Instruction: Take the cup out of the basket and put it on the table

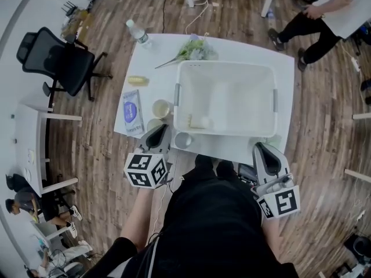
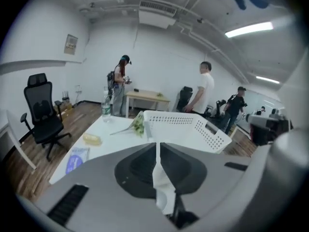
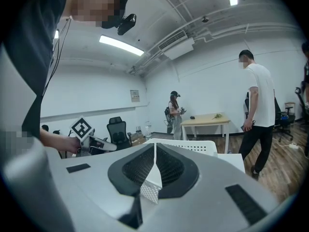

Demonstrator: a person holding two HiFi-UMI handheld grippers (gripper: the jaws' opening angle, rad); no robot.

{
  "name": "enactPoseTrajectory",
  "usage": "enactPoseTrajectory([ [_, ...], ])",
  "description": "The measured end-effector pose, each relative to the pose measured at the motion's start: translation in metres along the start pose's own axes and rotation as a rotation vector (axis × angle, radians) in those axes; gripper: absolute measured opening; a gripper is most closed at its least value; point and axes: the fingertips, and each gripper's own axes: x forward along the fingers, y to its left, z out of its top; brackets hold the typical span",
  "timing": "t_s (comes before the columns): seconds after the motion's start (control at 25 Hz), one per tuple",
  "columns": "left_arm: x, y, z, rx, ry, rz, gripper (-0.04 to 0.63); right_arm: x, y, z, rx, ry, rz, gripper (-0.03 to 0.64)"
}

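Both grippers are sitting closed on nothing. The left gripper [image 1: 157, 139] is hanging over the near edge of the desk [image 1: 156, 54] and the right gripper [image 1: 264, 150] is idling by the near corner of the basket [image 1: 226, 64], probably because a cup [image 1: 183, 140] is already standing on the desk just outside it. I am counting two cups there, including a yellowish cup [image 1: 161, 108], one basket and one bottle [image 1: 138, 32]. A small pale thing [image 1: 198, 122] is lying inside the basket, unidentifiable.

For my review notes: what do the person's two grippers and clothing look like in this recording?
The left gripper and right gripper are both grey, wedge-shaped shells with dark recessed jaw pads. Each carries a white cube printed with black square markers. The person wears a black top, and the forearms are uncovered.
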Motion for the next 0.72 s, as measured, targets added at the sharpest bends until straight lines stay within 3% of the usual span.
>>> enactPoseTrajectory([
  [0.16,-0.016,-0.045,0.06,0.084,-0.233,-0.186,0.01,-0.004,0.004,0.002,0.005,-0.017,-0.01,0.031],
  [0.24,-0.02,-0.068,0.075,0.121,-0.296,-0.272,0.009,-0.008,0.005,0.001,0.006,-0.027,-0.028,0.031],
  [0.52,-0.007,-0.109,0.081,0.236,-0.279,-0.398,0.009,-0.024,-0.002,-0.001,0.02,-0.05,-0.099,0.031],
  [0.72,0.0,-0.123,0.077,0.333,-0.251,-0.427,0.009,-0.036,-0.008,-0.003,0.031,-0.059,-0.152,0.031],
])
